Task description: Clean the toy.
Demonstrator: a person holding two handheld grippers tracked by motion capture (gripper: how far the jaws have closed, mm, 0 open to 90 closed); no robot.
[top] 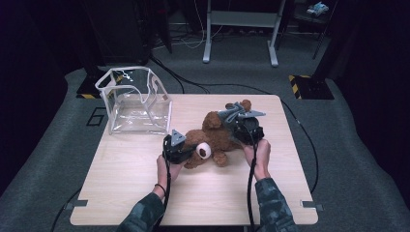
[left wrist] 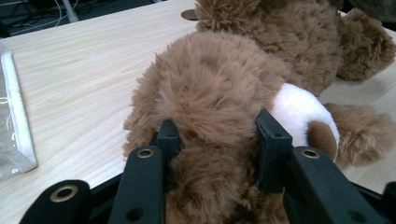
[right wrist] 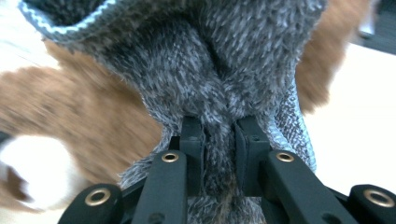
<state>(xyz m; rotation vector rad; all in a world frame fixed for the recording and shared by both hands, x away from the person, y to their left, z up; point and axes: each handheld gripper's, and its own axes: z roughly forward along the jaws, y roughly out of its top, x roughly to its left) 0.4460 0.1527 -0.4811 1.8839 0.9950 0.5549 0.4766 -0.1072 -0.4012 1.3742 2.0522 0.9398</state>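
Observation:
A brown teddy bear (top: 212,126) lies on its side mid-table, its white muzzle (top: 203,151) facing the near edge. My left gripper (top: 187,146) is at its head. In the left gripper view the jaws are pressed into a thick tuft of brown fur (left wrist: 210,79), so the left gripper (left wrist: 217,140) is shut on the bear. A grey knitted garment (top: 231,112) covers the bear's far end. My right gripper (right wrist: 219,140) is shut on a bunched fold of this grey knit (right wrist: 224,70), with brown fur (right wrist: 93,116) blurred behind it.
A clear plastic bag with white trim (top: 135,101) stands open at the table's back left; its edge (left wrist: 11,121) shows left of the bear. The wooden table (top: 145,188) is bare in front. Cables and a metal frame (top: 240,29) lie on the floor beyond.

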